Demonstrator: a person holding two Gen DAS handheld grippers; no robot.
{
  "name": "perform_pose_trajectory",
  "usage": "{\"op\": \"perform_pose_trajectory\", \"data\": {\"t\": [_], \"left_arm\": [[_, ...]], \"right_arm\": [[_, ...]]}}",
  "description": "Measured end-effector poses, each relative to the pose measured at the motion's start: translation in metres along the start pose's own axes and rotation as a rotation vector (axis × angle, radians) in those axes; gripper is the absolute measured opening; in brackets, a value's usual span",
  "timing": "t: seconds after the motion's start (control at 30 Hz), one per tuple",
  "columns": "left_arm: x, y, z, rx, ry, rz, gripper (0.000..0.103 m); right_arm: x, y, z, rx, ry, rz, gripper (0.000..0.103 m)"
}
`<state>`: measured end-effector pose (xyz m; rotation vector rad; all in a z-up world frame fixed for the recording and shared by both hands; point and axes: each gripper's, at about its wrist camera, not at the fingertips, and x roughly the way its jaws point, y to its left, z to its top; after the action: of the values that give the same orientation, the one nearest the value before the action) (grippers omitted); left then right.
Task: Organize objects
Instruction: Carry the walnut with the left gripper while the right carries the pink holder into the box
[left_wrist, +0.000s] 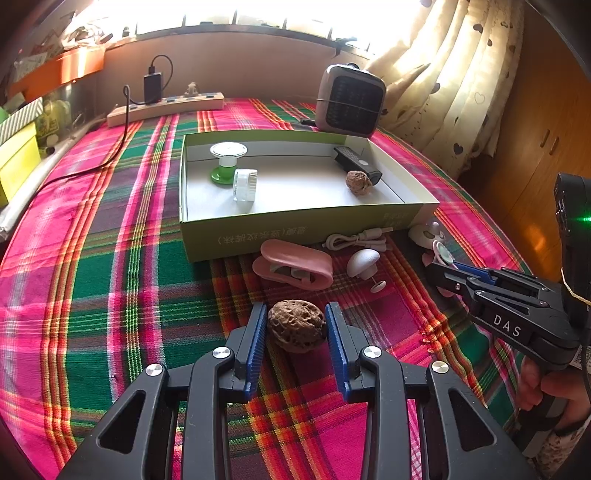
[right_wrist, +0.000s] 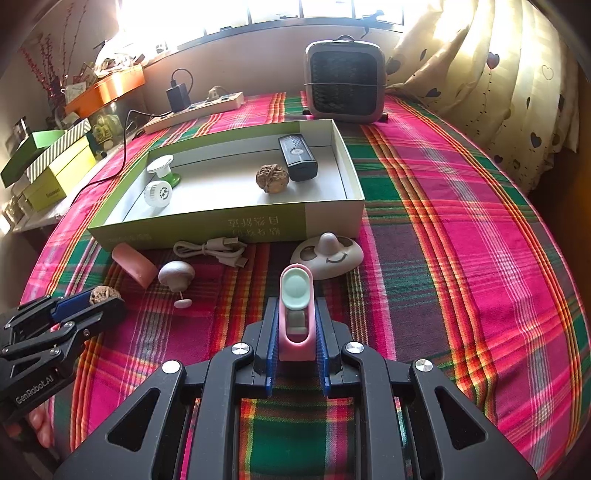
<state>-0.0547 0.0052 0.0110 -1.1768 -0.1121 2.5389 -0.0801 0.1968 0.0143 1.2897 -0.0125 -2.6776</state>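
Note:
My left gripper (left_wrist: 295, 314) is shut on a brown walnut (left_wrist: 295, 326) that rests on the plaid cloth; both blue pads press its sides. My right gripper (right_wrist: 296, 301) is shut on a pink clip with a mint-green pad (right_wrist: 295, 288), also low over the cloth. In the left wrist view that gripper (left_wrist: 437, 264) reaches in from the right. The green open box (left_wrist: 295, 229) behind holds a second walnut (left_wrist: 358, 181), a black device (left_wrist: 356, 162), a green-and-white spool (left_wrist: 227, 162) and a white cap (left_wrist: 245, 184).
In front of the box lie a pink case (left_wrist: 295, 267), a white mushroom-shaped piece (left_wrist: 364, 260), a white cable (left_wrist: 358, 240) and a beige smiley dish (right_wrist: 327, 254). A small heater (left_wrist: 349, 99) and a power strip (left_wrist: 166, 107) stand at the back. Stacked boxes (right_wrist: 55, 166) sit at the left.

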Motion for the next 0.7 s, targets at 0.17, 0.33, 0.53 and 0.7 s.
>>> {"op": "perform_pose_trajectory", "data": {"t": [0.17,0.33,0.53,0.7], "left_arm": [[-0.003,0.000,-0.001,0.010,0.001,0.005,0.030],[-0.003,0.000,-0.001,0.013,0.001,0.007,0.030],[-0.007,-0.001,0.000,0.016,-0.008,0.009,0.030],[-0.011,-0.002,0.003,0.019,-0.016,0.011,0.030]], "right_arm": [[-0.001,0.001,0.000,-0.011,0.000,0.004,0.018],[-0.002,0.002,0.000,-0.020,-0.005,0.007,0.018],[-0.004,0.003,0.000,-0.029,-0.010,0.017,0.018],[-0.007,0.003,0.001,-0.035,-0.012,0.034,0.018]]}}
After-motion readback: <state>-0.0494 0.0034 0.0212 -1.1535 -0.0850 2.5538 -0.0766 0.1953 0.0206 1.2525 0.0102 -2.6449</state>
